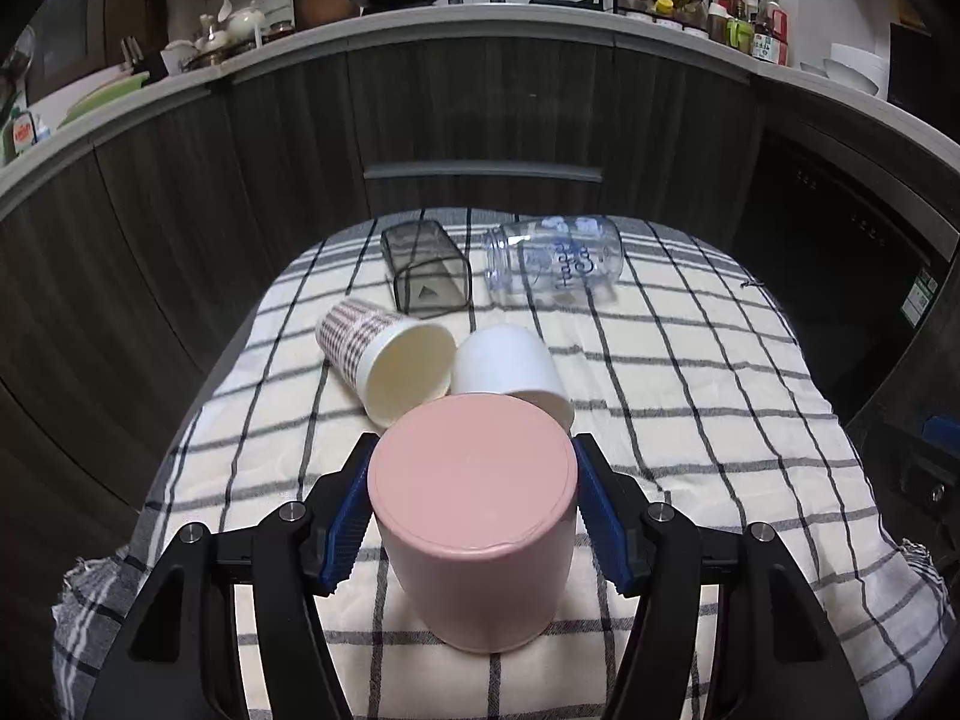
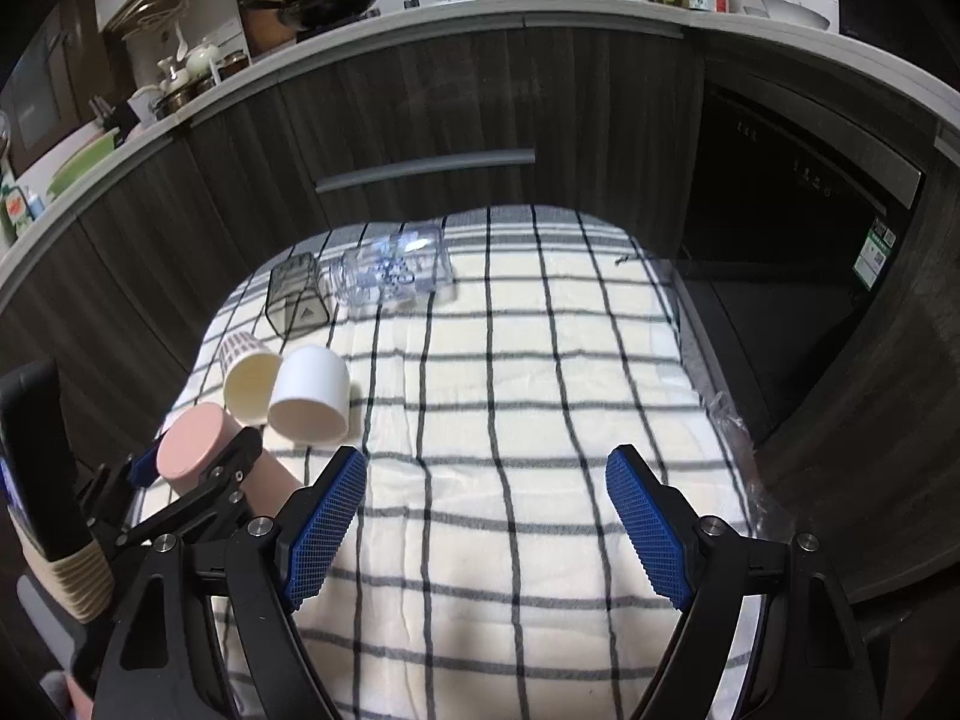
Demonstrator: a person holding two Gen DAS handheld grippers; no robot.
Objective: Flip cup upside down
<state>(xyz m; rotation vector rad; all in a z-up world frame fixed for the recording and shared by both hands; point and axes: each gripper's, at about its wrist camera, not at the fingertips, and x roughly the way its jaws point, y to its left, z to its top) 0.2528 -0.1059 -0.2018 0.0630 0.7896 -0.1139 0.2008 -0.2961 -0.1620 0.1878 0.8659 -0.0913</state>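
Observation:
A pink cup (image 1: 474, 516) stands upside down on the checked cloth (image 1: 690, 420), base up. My left gripper (image 1: 471, 510) has its blue pads on both sides of the cup, touching or nearly touching it. The cup also shows in the right wrist view (image 2: 192, 444) at the left, with the left gripper (image 2: 198, 462) around it. My right gripper (image 2: 486, 516) is open and empty above the cloth (image 2: 510, 390).
A plaid paper cup (image 1: 384, 354) and a white cup (image 1: 510, 366) lie on their sides just beyond the pink cup. A dark square container (image 1: 426, 270) and a clear glass bottle (image 1: 552, 258) lie further back. Dark kitchen cabinets (image 1: 480, 120) stand behind the table.

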